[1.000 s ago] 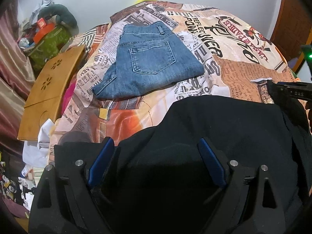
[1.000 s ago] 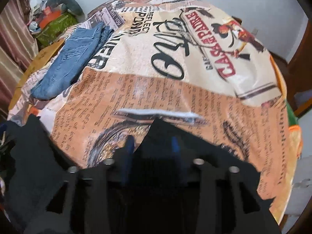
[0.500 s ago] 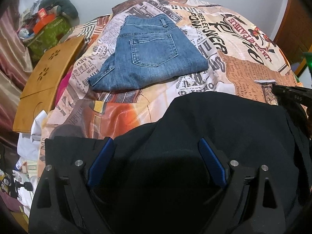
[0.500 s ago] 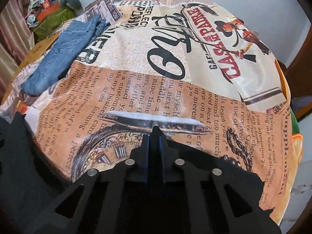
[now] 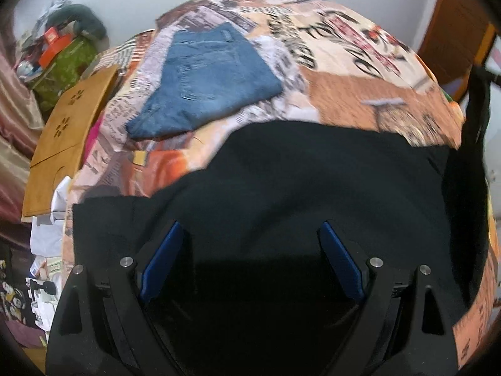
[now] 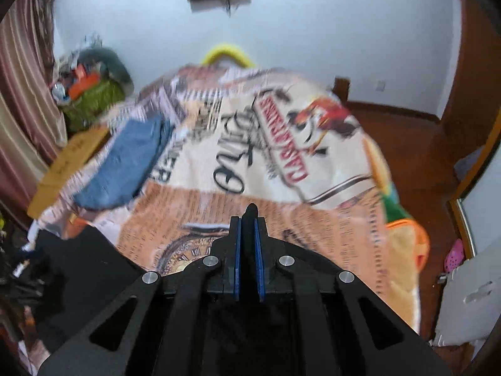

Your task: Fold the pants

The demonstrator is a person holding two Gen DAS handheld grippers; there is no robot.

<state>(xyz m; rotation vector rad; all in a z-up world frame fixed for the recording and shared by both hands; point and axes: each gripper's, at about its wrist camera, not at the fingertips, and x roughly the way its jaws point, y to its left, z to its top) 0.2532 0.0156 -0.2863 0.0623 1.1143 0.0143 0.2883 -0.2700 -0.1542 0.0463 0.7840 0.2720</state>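
Lying on the near part of the bed [image 5: 360,94], black pants [image 5: 313,181], spreading left to right under both tools. Gripping a pinch of the black cloth in the right gripper [image 6: 247,219], jaws closed on it, pointing toward the far wall, tilted downward. Hanging above the cloth, left gripper [image 5: 250,260] with jaws wide apart, nothing pressed between, pointing steeply down. Probably needing the left one to take an edge nearby. Resting further away on the left, folded jeans [image 5: 206,81].
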